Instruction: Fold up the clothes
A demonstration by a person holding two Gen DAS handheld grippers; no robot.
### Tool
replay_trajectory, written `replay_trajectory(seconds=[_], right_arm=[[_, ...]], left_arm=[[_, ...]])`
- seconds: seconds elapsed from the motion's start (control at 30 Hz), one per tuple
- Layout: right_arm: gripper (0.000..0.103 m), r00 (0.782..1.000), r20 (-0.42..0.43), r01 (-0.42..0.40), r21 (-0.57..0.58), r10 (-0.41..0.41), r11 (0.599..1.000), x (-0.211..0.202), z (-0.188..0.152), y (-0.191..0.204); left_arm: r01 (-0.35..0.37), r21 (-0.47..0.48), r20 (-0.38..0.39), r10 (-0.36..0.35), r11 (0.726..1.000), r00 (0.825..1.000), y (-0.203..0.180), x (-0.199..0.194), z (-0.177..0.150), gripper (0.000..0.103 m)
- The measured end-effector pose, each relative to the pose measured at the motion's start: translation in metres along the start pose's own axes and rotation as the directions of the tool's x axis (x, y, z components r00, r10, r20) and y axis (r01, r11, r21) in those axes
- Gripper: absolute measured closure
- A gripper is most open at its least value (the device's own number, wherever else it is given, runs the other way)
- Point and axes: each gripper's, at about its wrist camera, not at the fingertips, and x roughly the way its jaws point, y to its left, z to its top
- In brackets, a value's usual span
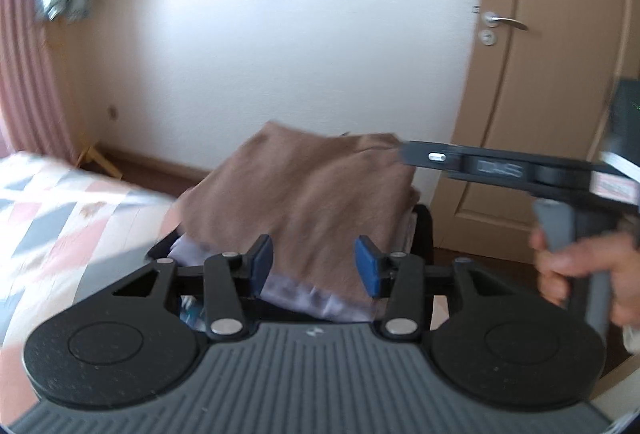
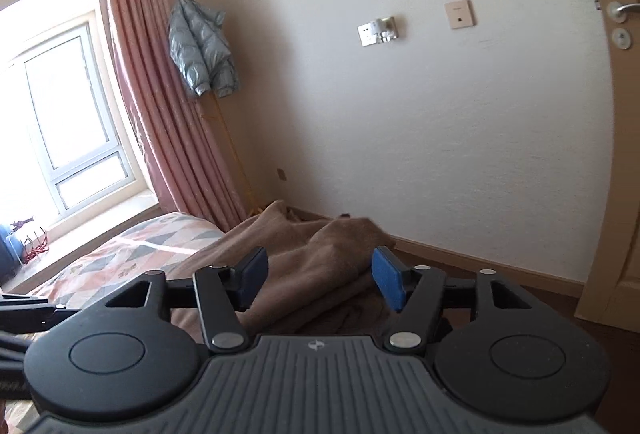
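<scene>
Hovering with jaws wide, the left gripper (image 1: 315, 266) and right gripper (image 2: 320, 280) are pointing at the folded brown sweater (image 1: 304, 190).

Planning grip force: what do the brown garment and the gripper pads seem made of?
Brown garment: soft matte knit or fleece, judging by its fuzzy surface and rounded folds; the exact fibre is unclear. Left gripper pads: blue, matte, probably rubber or foam.
</scene>
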Motion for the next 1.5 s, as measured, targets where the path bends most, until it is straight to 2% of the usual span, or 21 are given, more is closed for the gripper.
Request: replay_trajectory(seconds=[0.07, 0.17, 0.2, 0.27, 0.37, 0.43, 0.47, 0.73, 0.87, 0.97, 1.1, 1.17, 1.3, 1.4, 1.5], right_arm=[[0.033, 0.999, -0.034, 0.028, 0.032, -0.027, 0.999, -0.019, -0.008, 0.013], [0.024, 0.994, -0.094, 0.064, 0.073, -0.057, 0.995, -0.047, -0.024, 0.023], [0.020, 0.992, -0.107, 0.074, 0.074, -0.066, 0.994, -0.056, -0.030, 0.027], [0.014, 0.989, -0.127, 0.088, 0.070, -0.079, 0.994, -0.074, -0.039, 0.037], [0.007, 0.984, -0.151, 0.106, 0.047, -0.097, 0.993, -0.097, -0.043, 0.059], [0.002, 0.981, -0.160, 0.118, 0.025, -0.113, 0.993, -0.112, -0.044, 0.078], [0.002, 0.979, -0.160, 0.128, 0.009, -0.125, 0.992, -0.119, -0.044, 0.088], [0.000, 0.972, -0.129, 0.187, -0.076, -0.196, 0.979, -0.172, -0.055, 0.161], [0.000, 0.967, -0.079, 0.232, -0.106, -0.240, 0.967, -0.193, -0.061, 0.187], [0.000, 0.950, -0.035, 0.303, -0.120, -0.309, 0.945, -0.201, -0.063, 0.199], [0.000, 0.919, 0.028, 0.393, -0.168, -0.394, 0.904, -0.210, -0.069, 0.214], [0.000, 0.930, -0.001, 0.364, -0.125, -0.367, 0.923, -0.212, -0.068, 0.212], [0.000, 0.966, -0.061, 0.252, 0.036, -0.250, 0.967, -0.220, -0.067, 0.198], [0.000, 0.962, -0.104, 0.264, 0.113, -0.252, 0.958, -0.223, -0.067, 0.191], [0.000, 0.954, -0.141, 0.283, 0.130, -0.264, 0.950, -0.226, -0.068, 0.186]], left_arm=[[-0.008, -0.046, -0.053, 0.006, 0.999, 0.999, 0.007, -0.011, 0.000, 0.058], [-0.041, -0.108, -0.128, 0.027, 0.993, 0.991, 0.017, -0.030, -0.003, 0.046], [-0.054, -0.112, -0.151, 0.036, 0.992, 0.988, 0.019, -0.037, -0.005, 0.040], [-0.092, -0.097, -0.185, 0.072, 0.991, 0.980, 0.021, -0.054, -0.008, 0.036], [-0.141, -0.049, -0.198, 0.129, 0.989, 0.972, 0.019, -0.082, -0.015, 0.019], [-0.160, -0.041, -0.187, 0.149, 0.986, 0.971, 0.021, -0.103, -0.019, 0.003], [-0.166, -0.040, -0.179, 0.156, 0.985, 0.971, 0.023, -0.113, -0.021, 0.001], [-0.223, -0.013, -0.197, 0.216, 0.975, 0.956, 0.027, -0.171, -0.039, 0.001], [-0.190, -0.031, -0.185, 0.181, 0.981, 0.966, 0.029, -0.198, -0.048, 0.001], [-0.169, -0.067, -0.179, 0.155, 0.983, 0.972, 0.033, -0.214, -0.053, 0.001], [-0.224, -0.050, -0.154, 0.214, 0.973, 0.965, 0.031, -0.232, -0.057, 0.001], [-0.247, -0.031, -0.142, 0.240, 0.969, 0.960, 0.029, -0.238, -0.057, 0.001], [-0.224, -0.022, -0.157, 0.218, 0.974, 0.963, 0.026, -0.245, -0.057, 0.001], [-0.188, -0.021, -0.201, 0.180, 0.982, 0.963, 0.025, -0.243, -0.057, 0.001], [-0.192, -0.004, -0.216, 0.187, 0.981, 0.958, 0.019, -0.236, -0.060, 0.001]])
